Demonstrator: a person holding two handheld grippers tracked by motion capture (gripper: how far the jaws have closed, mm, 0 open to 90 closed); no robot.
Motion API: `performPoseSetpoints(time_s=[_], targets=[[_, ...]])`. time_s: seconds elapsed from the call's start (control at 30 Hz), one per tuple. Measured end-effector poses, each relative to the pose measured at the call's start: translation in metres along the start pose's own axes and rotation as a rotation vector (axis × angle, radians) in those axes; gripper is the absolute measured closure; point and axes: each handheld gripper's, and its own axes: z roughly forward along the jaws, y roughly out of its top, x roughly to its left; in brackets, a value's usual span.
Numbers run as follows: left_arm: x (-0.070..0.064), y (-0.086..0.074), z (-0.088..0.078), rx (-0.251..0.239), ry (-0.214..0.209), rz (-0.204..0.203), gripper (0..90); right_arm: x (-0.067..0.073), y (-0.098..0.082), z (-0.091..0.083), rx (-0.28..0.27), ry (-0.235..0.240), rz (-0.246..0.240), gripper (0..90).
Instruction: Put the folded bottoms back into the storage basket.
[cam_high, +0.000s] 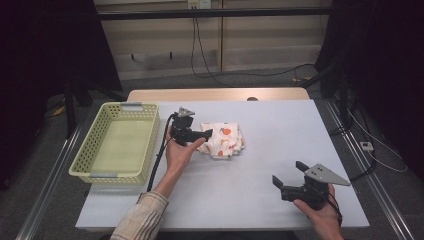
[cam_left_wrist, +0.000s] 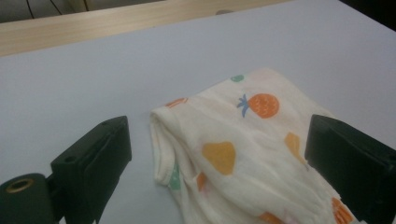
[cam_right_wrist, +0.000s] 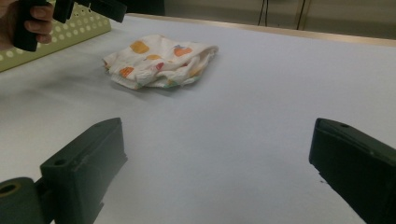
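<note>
A folded cloth (cam_high: 223, 139) with orange fruit prints lies near the middle of the table (cam_high: 270, 125). The left gripper (cam_high: 205, 135) is just at the left edge of this cloth, its jaws apart and pointing toward it; the person's left hand (cam_high: 178, 150) holds it from below the cloth's left side. A yellow basket (cam_high: 87, 150) stands to the left of the cloth, well apart from it. The right gripper (cam_high: 287, 177) is to the lower right of the cloth, well apart, with its jaws spread wide and a grey plate on top, held in the right hand (cam_high: 324, 215).
</note>
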Motion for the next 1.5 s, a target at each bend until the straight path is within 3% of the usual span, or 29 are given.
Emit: performPoseSetpoints(time_s=[0.2, 0.37, 0.53, 0.8, 0.83, 0.87, 1.0, 1.07, 1.23, 1.37, 1.5], targets=[[-0.003, -0.002, 0.006, 0.02, 0.001, 0.02, 10.0, 0.0, 0.0, 0.0, 0.003, -0.003, 0.0, 3.2], [0.004, -0.004, 0.013, 0.044, 0.001, -0.006, 12.1, 0.0, 0.0, 0.0, 0.004, -0.002, -0.001, 3.2], [0.013, -0.007, 0.022, 0.099, -0.004, -0.017, 15.6, 0.0, -0.001, 0.001, 0.013, 0.0, -0.001, 3.2], [0.017, -0.014, 0.037, 0.143, 0.049, -0.017, 24.0, 0.0, -0.001, 0.002, 0.013, 0.001, -0.006, 3.2], [0.017, -0.014, 0.037, 0.143, 0.049, -0.017, 24.1, 0.0, -0.001, 0.002, 0.013, 0.0, -0.003, 3.2], [0.02, -0.016, 0.039, 0.156, 0.032, -0.043, 24.8, 0.0, -0.001, 0.001, 0.014, 0.001, -0.005, 3.2], [0.016, -0.016, 0.04, 0.164, 0.05, -0.031, 27.4, 0.0, -0.001, 0.002, 0.014, -0.001, -0.002, 3.2], [0.015, -0.016, 0.04, 0.151, 0.026, -0.049, 40.7, 0.0, -0.001, 0.002, 0.014, 0.003, -0.007, 3.2], [0.012, -0.016, 0.04, 0.162, 0.051, -0.04, 46.6, 0.001, -0.001, 0.002, 0.015, 0.004, -0.009, 3.2], [0.013, -0.014, 0.039, 0.186, 0.033, -0.059, 59.8, 0.001, -0.001, 0.002, 0.015, 0.002, -0.005, 3.4], [0.01, -0.011, 0.039, 0.214, 0.034, -0.064, 63.5, 0.001, -0.001, 0.003, 0.016, 0.0, -0.009, 3.5]])
